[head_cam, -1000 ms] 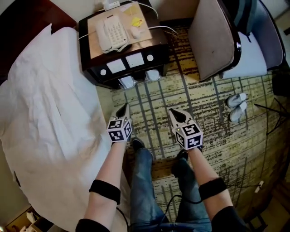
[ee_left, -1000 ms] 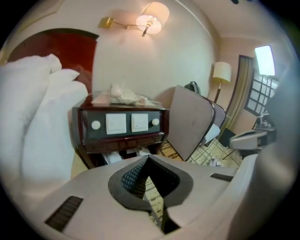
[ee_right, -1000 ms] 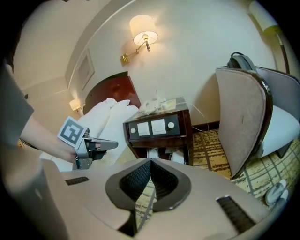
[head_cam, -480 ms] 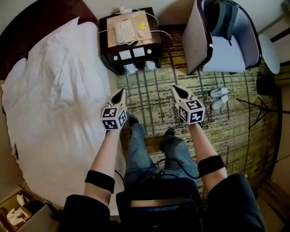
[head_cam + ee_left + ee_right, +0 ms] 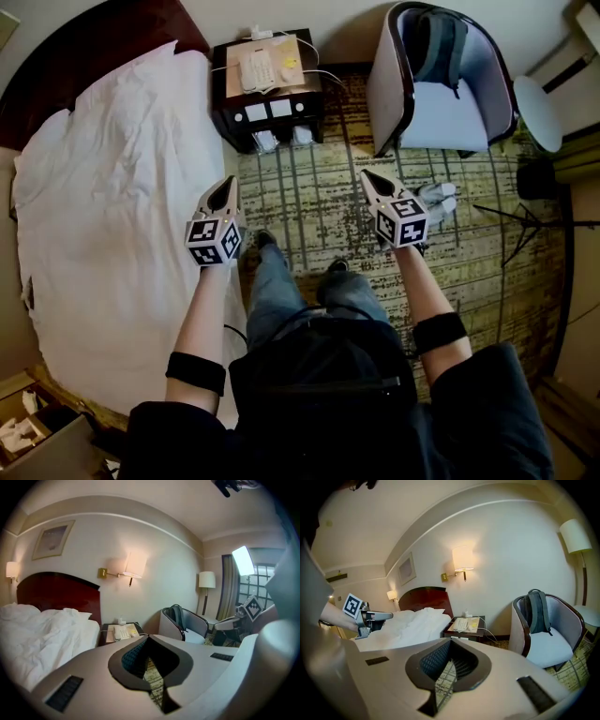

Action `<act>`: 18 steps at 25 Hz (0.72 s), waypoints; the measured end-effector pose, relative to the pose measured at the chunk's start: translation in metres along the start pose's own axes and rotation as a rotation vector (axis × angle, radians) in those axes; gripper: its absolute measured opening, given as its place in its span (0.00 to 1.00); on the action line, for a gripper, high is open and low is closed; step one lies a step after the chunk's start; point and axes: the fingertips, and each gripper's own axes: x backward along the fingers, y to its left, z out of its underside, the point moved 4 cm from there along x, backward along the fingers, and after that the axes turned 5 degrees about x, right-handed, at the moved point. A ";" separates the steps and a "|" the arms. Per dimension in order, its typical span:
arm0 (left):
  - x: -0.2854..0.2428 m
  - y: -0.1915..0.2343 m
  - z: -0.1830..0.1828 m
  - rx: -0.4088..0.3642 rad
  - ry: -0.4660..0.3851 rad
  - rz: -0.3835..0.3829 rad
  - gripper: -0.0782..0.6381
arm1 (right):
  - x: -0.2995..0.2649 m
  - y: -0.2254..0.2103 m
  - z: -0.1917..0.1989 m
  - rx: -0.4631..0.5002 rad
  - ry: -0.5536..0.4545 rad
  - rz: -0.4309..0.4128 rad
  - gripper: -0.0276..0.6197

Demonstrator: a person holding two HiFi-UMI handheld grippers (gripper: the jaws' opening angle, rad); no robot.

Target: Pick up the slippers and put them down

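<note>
On the patterned carpet [image 5: 309,192] before the armchair [image 5: 450,122] the white slippers [image 5: 439,199] lie side by side, untouched — the left hand-held gripper [image 5: 223,187] and the right hand-held gripper [image 5: 370,180] hang above the floor, jaws pressed together on nothing, likely because no reach has started yet.

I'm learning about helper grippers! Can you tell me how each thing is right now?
left gripper: shut, empty.
right gripper: shut, empty.
slippers: together on the carpet, not held.
backpack: upright in the armchair.
phone: on the nightstand.
wall lamp: lit.
bed: covers rumpled.
</note>
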 end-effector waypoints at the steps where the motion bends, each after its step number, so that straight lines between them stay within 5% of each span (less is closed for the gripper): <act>1: 0.007 -0.004 -0.002 0.007 -0.008 -0.006 0.11 | 0.007 0.000 0.000 0.002 0.001 -0.003 0.05; 18: 0.072 0.000 0.012 0.044 -0.008 0.031 0.11 | 0.052 0.058 0.028 -0.057 0.041 0.028 0.05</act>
